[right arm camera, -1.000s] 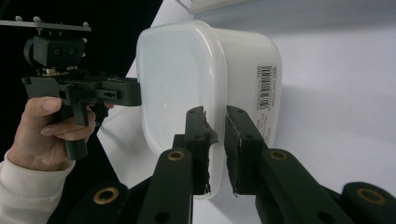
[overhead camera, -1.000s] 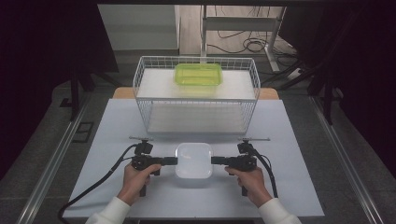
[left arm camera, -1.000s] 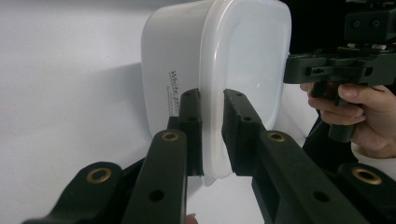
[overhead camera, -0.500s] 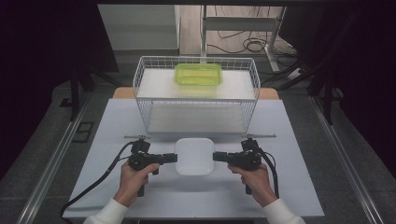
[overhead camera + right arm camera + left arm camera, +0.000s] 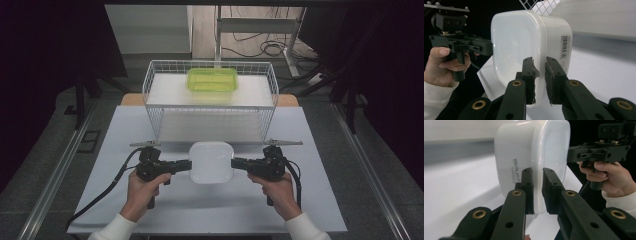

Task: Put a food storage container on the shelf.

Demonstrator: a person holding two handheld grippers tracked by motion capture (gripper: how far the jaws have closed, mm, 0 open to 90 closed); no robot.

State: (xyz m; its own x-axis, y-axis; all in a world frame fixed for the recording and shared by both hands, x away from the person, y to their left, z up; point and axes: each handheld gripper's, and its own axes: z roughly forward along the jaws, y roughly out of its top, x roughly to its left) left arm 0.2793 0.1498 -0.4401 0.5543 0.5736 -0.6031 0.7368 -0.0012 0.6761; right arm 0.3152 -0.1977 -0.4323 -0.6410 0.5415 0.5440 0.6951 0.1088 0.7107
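1. The counter (image 5: 125, 200) is pale and fills the lower half of the high view.
2. A white wire basket (image 5: 155, 107) stands at upper centre, with a green tub (image 5: 212, 80) inside.
3. The white container (image 5: 212, 161) sits at lower centre: translucent, rounded-square, lidded, barcode sticker on one side, handwriting on the other.
4. The left hand-held gripper (image 5: 186, 165) and right hand-held gripper (image 5: 236, 163) each clamp narrowly on its rim from opposite sides.

White container (image 5: 212, 161) gripped between left gripper (image 5: 186, 165) and right gripper (image 5: 236, 163) (wire basket (image 5: 160, 107) behind).
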